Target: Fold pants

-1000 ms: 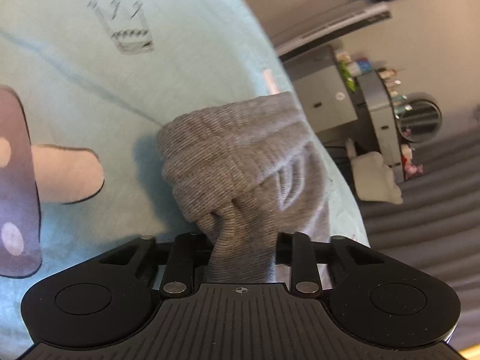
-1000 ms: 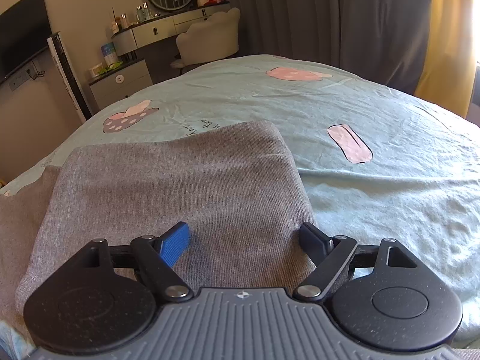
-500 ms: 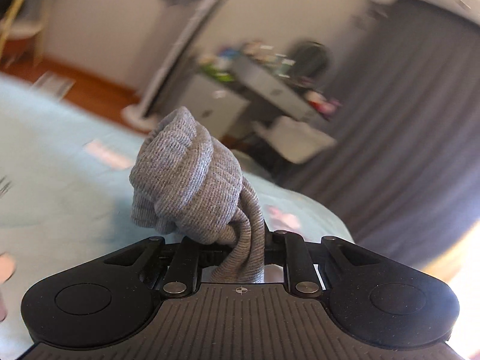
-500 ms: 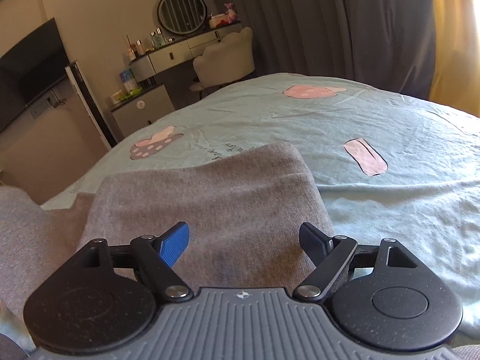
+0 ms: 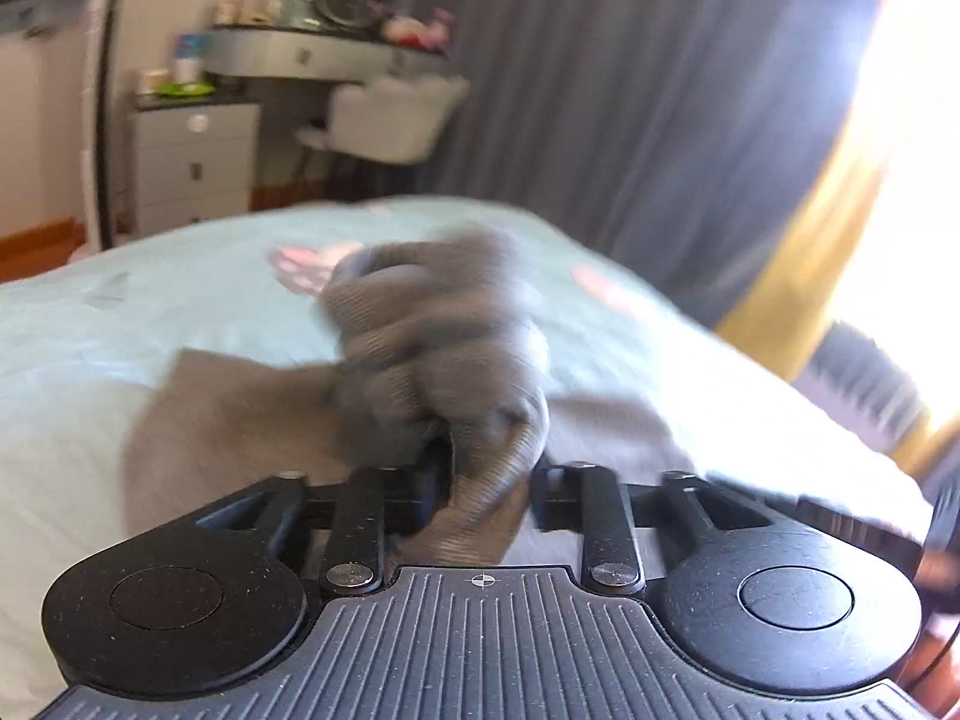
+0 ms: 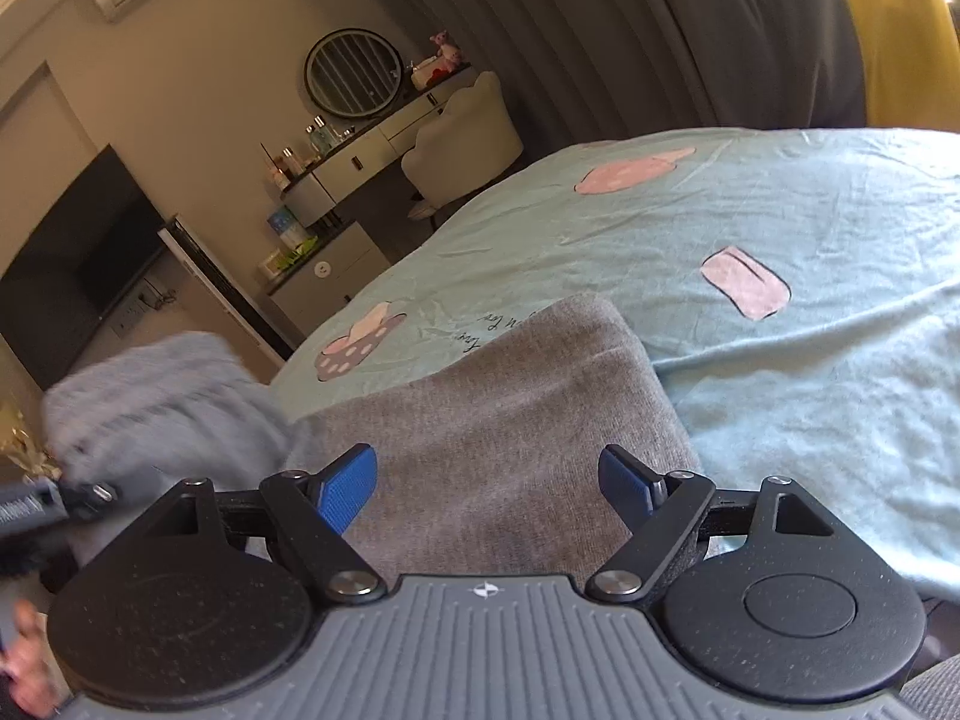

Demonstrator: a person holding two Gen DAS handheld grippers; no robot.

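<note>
Bunching softly, the gray knit pants [image 5: 438, 348] hang limp and light between the left tool [image 5: 480, 492], whose jaws are opening around the wad; the rest lies flat on the bed [image 6: 810, 360] near its edge. The right tool [image 6: 487, 483] stands spread and empty over the pants; a folded edge looks easiest to pinch.

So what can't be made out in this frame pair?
- Left wrist view: motion blur smears the bunched grey pants; whether the opening left tongs still pinch them is unclear.
- Right wrist view: the tongs' body hides the pants' near edge.
- Both views: vanity items too small.
</note>
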